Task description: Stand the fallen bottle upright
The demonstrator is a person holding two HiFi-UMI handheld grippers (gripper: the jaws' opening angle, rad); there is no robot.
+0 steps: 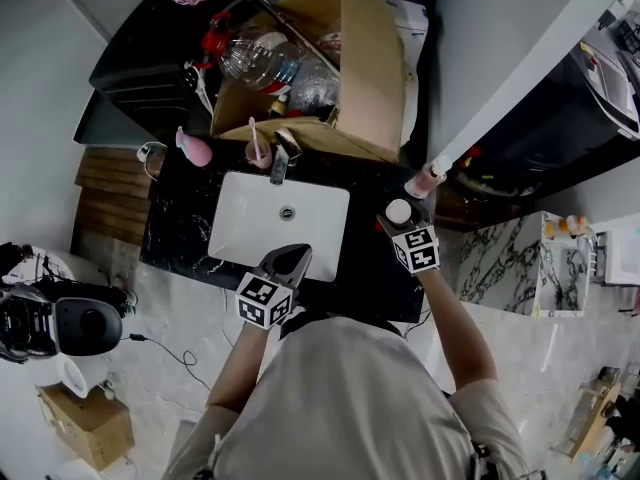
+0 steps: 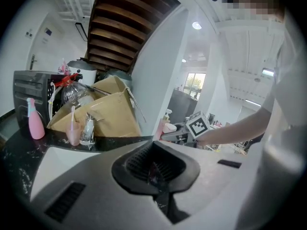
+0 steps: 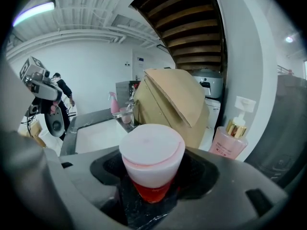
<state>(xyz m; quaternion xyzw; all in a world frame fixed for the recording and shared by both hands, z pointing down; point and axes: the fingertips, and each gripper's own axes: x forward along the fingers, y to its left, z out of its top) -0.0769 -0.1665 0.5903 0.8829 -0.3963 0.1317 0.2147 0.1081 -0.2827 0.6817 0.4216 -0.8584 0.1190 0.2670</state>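
Note:
A small bottle (image 3: 151,159) with a wide white cap and a red body stands about upright on the black marble counter (image 1: 375,278), right of the sink. My right gripper (image 3: 152,176) has its jaws wide apart and closed on the bottle's sides. From the head view the white cap (image 1: 398,211) shows at the tip of the right gripper (image 1: 400,220). My left gripper (image 1: 287,261) hovers over the sink's front edge. Its jaws meet with nothing between them, as the left gripper (image 2: 156,169) shows in its own view.
A pink pump bottle (image 1: 425,180) stands just behind the held bottle, by the wall. A big cardboard box (image 1: 370,58) of clutter fills the counter's back. A tap (image 1: 282,158), a pink cup (image 1: 258,153) and a pink bottle (image 1: 195,148) line the white sink (image 1: 240,238).

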